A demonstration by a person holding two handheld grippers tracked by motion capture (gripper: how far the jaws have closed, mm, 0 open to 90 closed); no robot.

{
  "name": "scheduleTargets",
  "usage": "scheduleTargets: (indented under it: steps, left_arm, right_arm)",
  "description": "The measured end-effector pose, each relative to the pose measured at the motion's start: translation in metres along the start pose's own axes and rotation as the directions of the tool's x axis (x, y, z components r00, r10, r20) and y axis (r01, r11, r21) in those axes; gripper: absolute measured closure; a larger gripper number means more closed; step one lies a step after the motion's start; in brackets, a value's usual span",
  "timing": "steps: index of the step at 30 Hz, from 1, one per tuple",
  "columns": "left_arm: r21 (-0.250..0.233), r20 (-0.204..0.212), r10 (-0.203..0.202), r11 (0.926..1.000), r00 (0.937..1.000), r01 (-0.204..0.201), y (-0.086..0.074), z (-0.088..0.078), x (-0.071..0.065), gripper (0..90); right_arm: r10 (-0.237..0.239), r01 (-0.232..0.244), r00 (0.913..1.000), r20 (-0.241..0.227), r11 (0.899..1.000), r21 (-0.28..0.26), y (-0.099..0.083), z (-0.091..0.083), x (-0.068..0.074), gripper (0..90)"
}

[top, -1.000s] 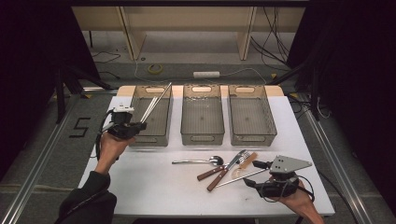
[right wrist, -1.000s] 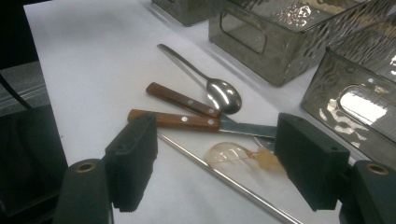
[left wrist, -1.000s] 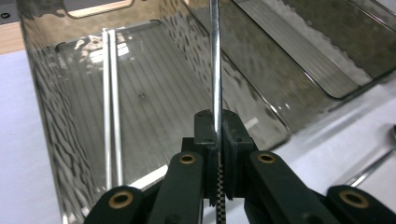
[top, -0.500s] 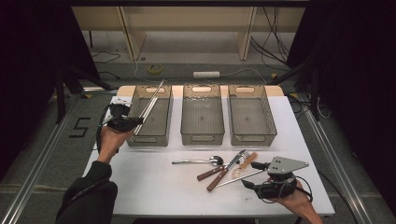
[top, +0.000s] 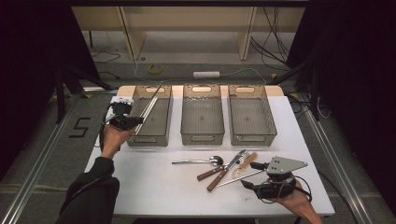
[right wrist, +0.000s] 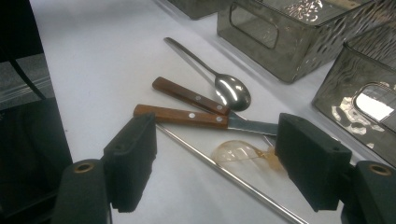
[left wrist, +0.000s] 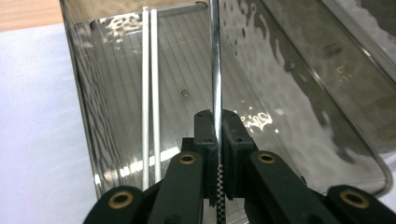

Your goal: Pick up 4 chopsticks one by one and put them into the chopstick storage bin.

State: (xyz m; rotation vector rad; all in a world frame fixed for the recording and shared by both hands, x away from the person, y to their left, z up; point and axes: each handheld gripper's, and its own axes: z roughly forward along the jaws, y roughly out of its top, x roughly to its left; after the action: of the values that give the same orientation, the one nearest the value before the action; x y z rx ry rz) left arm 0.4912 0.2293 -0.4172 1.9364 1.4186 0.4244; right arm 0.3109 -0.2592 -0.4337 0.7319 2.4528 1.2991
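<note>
Left of the high view: left gripper (top: 136, 121) clamped on 1 metal chopstick (top: 150, 106), pinched near its lower end. Leaves the long free part slanting up over the left bin (top: 144, 139), roughly along the bin's length, probably for a flat drop inside.

From the left gripper view: pads pressed on the thin rod with no gap, a checkered grip end below them. Also 2 white chopsticks (left wrist: 150, 93) lying side by side on the bin floor, barely readable from above. Suggests sorting by kind, with this bin for chopsticks.

Middle of the high view: 2 further bins, then a loose heap of cutlery on the table (top: 140, 186) in front of them.

Lower right: right gripper (top: 246, 183) with jaws wide apart and nothing between them, aimed at the heap, likely waiting.

From the right gripper view, the heap sorted out: a spoon (right wrist: 232, 91), 2 wooden-handled pieces (right wrist: 187, 115), a clear plastic spoon (right wrist: 236, 151), and a 2nd metal rod (right wrist: 224, 172) nearest the jaws, probably the held chopstick's mate.
</note>
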Motion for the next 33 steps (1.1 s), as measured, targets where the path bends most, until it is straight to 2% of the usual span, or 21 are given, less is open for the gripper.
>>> scheduleTargets:
  steps: [12,20,24,26,28,33]
  left_arm:
    - [0.052,-0.031,-0.004,0.9986,0.9995,0.005,-0.002,0.010,0.002,85.7]
    - [0.062,-0.039,-0.010,0.9980,0.9992,0.013,-0.002,0.014,0.002,85.4]
    - [0.054,-0.042,-0.030,0.9980,0.9987,0.032,-0.001,0.016,0.002,84.4]
    - [0.049,-0.040,-0.033,0.9982,0.9987,0.034,0.000,0.016,0.002,78.0]
    - [0.039,-0.034,-0.025,0.9989,0.9991,0.026,0.001,0.013,0.001,75.3]
    - [0.003,0.002,-0.032,0.9995,0.9995,0.032,0.002,0.004,-0.004,61.4]
  right_arm:
    - [-0.004,0.004,1.0000,-0.002,1.000,0.005,0.000,0.000,0.000,30.9]
    - [-0.007,0.007,1.0000,-0.004,1.000,0.008,0.001,0.001,0.000,31.0]
    - [-0.011,0.011,0.9999,-0.006,1.000,0.007,0.001,0.000,0.001,31.0]
    - [-0.011,0.011,0.9999,-0.007,1.000,0.007,0.001,0.000,0.001,31.0]
    - [-0.012,0.012,0.9999,-0.007,1.000,0.007,0.001,0.000,0.000,31.0]
    - [-0.010,0.010,0.9999,-0.006,1.000,0.006,0.002,0.000,0.000,31.0]
